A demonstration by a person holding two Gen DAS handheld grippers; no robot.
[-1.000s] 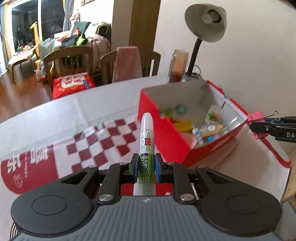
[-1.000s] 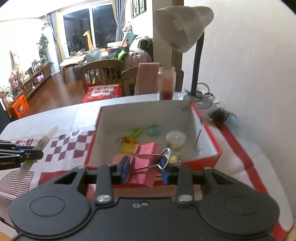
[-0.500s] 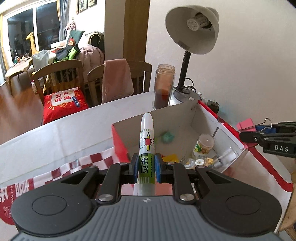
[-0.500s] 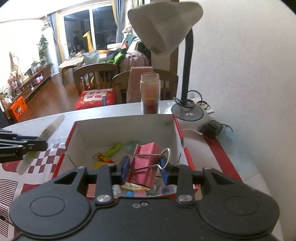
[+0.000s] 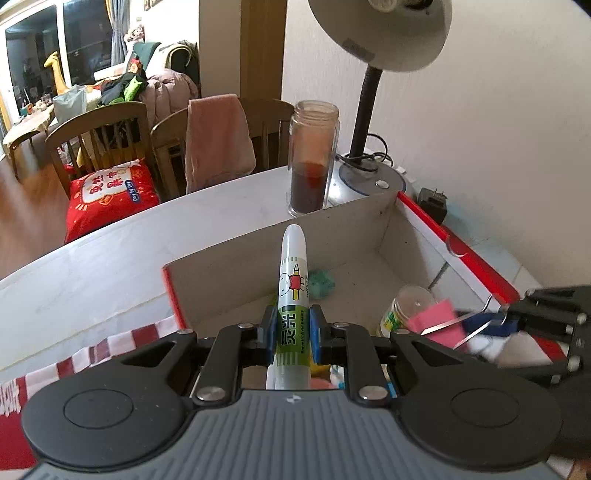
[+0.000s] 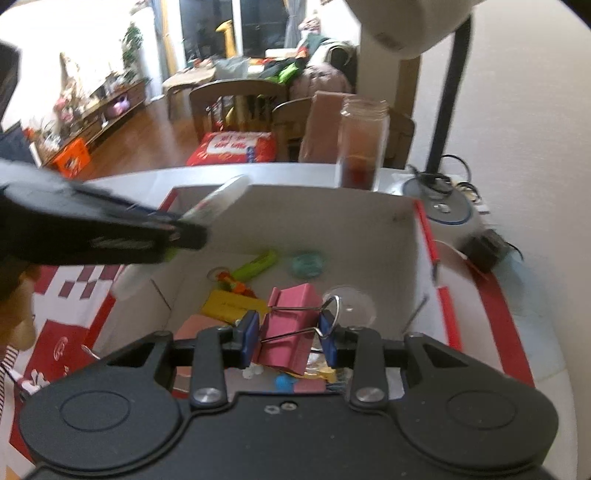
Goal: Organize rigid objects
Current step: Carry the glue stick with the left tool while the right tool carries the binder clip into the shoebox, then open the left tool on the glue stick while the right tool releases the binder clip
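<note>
My left claw (image 5: 291, 334) grips a marker (image 5: 293, 295) at frame centre, over the red box (image 5: 458, 243); my right claw (image 6: 290, 338), low centre, clamps a pink binder clip (image 6: 288, 325) above the box's clutter.

Left wrist: close above box (image 5: 384, 221), facing lamp (image 5: 380, 33).
Right wrist: likewise, nearer wall.
Shared: box interior, jar (image 6: 364, 142).

Box (image 6: 406, 236) top lay open, floor cluttered at 6 o'clock, barer toward 12. Jar (image 5: 313, 158) and lamp (image 5: 373, 48) crowded beyond at 12 to 1 o'clock.
</note>
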